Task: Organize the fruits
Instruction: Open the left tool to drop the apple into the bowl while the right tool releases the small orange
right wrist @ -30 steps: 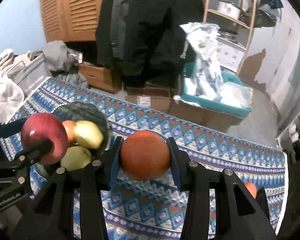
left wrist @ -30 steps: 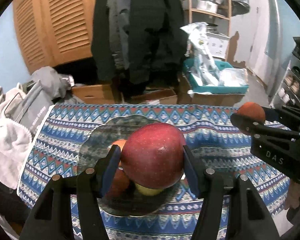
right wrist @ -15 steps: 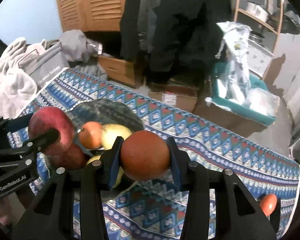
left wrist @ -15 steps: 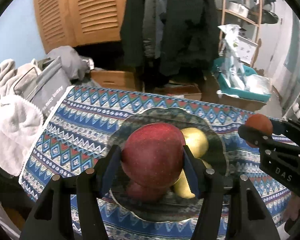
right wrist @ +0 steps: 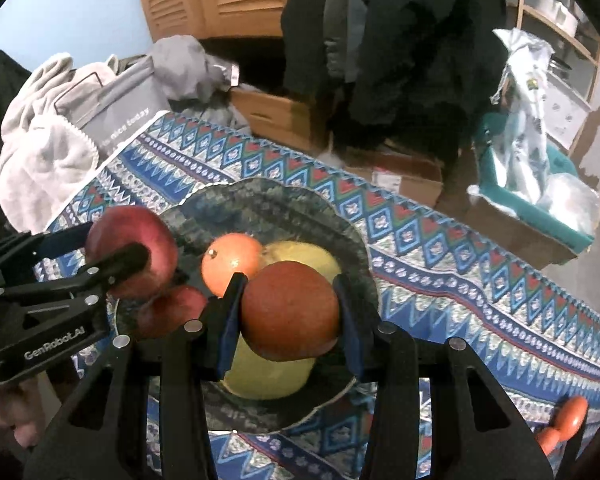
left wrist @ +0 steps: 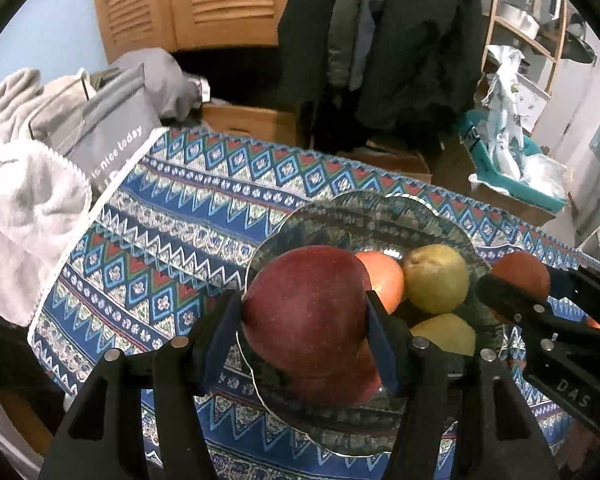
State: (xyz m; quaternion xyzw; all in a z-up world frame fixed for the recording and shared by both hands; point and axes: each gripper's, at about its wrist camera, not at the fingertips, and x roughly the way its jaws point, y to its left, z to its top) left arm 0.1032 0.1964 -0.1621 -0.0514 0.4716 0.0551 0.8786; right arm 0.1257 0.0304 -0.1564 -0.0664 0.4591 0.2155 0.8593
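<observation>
My left gripper (left wrist: 305, 312) is shut on a big red apple (left wrist: 305, 304) and holds it over the left part of a dark scalloped plate (left wrist: 364, 212). My right gripper (right wrist: 290, 312) is shut on an orange-red fruit (right wrist: 290, 310) above the plate (right wrist: 268, 200). On the plate lie an orange (right wrist: 232, 258), two yellow-green pears (left wrist: 436, 276) (right wrist: 260, 376) and a small red apple (right wrist: 170, 310). The left gripper with its apple (right wrist: 134, 248) shows at the left of the right wrist view. The right gripper's fruit (left wrist: 522, 274) shows at the right of the left wrist view.
The plate sits on a blue patterned tablecloth (left wrist: 172, 216). An orange-red item (right wrist: 568, 420) lies near the cloth's right front. White towels (left wrist: 24, 208) and a grey bag (left wrist: 108, 140) sit left of the table. Cardboard boxes and a teal bin (right wrist: 540, 208) stand behind.
Both grippers have moved left and down toward the plate with their fruits still held. The right gripper's fruit now hangs over the plate.
</observation>
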